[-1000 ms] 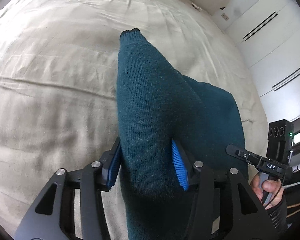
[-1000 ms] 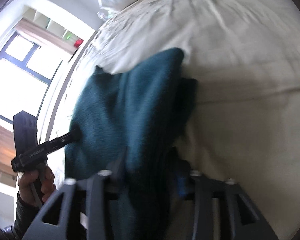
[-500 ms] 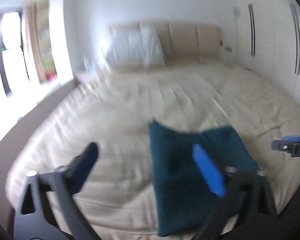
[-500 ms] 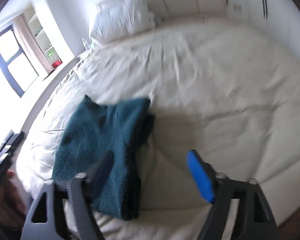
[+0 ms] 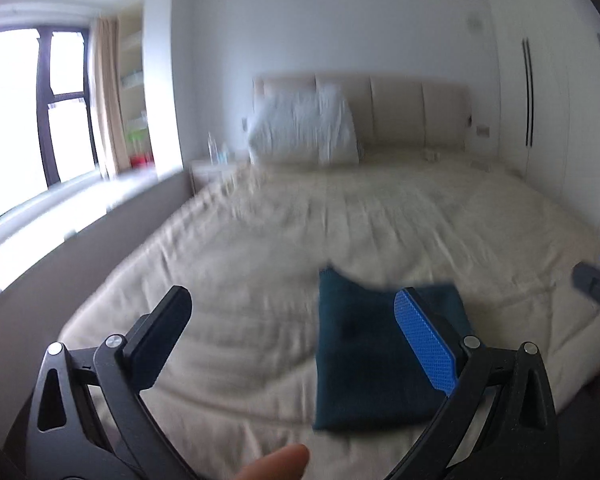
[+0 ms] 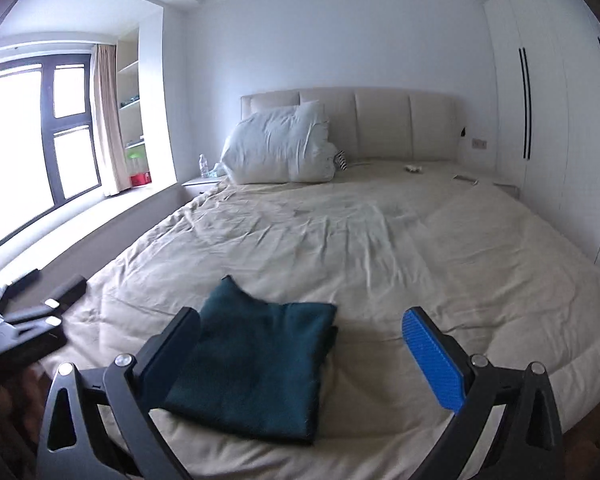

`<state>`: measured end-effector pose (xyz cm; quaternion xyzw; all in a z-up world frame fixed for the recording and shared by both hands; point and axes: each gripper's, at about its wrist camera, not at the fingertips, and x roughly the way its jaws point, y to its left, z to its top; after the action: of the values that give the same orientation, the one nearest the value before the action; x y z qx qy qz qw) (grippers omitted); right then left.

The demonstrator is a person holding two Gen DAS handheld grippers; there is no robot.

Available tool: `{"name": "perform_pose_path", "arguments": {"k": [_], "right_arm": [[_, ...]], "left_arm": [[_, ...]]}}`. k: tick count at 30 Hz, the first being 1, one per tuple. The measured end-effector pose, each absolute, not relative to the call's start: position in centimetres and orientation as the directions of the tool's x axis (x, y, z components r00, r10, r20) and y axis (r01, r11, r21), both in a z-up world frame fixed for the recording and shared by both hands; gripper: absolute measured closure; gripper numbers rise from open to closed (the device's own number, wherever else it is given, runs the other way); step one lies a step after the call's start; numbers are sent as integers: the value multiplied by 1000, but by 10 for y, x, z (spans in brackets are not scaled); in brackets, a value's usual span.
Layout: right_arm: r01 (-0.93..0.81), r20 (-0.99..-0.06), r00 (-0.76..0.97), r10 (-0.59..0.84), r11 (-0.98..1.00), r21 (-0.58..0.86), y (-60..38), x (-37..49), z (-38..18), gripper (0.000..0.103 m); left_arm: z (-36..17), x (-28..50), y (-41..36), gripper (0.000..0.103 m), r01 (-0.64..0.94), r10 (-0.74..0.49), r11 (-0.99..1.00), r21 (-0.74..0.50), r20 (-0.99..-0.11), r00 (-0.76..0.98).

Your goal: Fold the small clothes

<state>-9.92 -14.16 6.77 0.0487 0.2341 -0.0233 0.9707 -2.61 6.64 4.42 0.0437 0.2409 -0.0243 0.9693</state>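
Two grippers hang above the foot of the wide beige-sheeted bed (image 6: 380, 240), both with jaws spread wide and nothing between them. The folded dark teal knitted garment (image 6: 256, 364) lies flat on the sheet: ahead of the right gripper (image 6: 304, 356) and partly behind its left finger, and ahead of the left gripper (image 5: 296, 344), toward its right, blue-padded finger. Its long axis runs away from the tools toward the padded cream headboard (image 6: 380, 124), with a small peak at its far left corner. A rumpled white pillow (image 6: 280, 148) leans against that headboard.
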Motion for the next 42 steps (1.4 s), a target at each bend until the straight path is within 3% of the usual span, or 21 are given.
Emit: {"name": "perform_pose_path", "arguments": {"k": [3, 12, 42], "right_arm": [[97, -476, 877, -57, 993, 60, -135, -103, 64, 0], [140, -598, 798, -71, 988, 69, -128, -94, 22, 0], [142, -720, 693, -44, 987, 76, -121, -72, -26, 0]], "left_arm": [[21, -12, 69, 0, 60, -12, 996, 66, -567, 823], [-36, 9, 71, 0, 86, -53, 996, 18, -661, 749], [-82, 36, 67, 0, 103, -54, 994, 22, -740, 671]]}}
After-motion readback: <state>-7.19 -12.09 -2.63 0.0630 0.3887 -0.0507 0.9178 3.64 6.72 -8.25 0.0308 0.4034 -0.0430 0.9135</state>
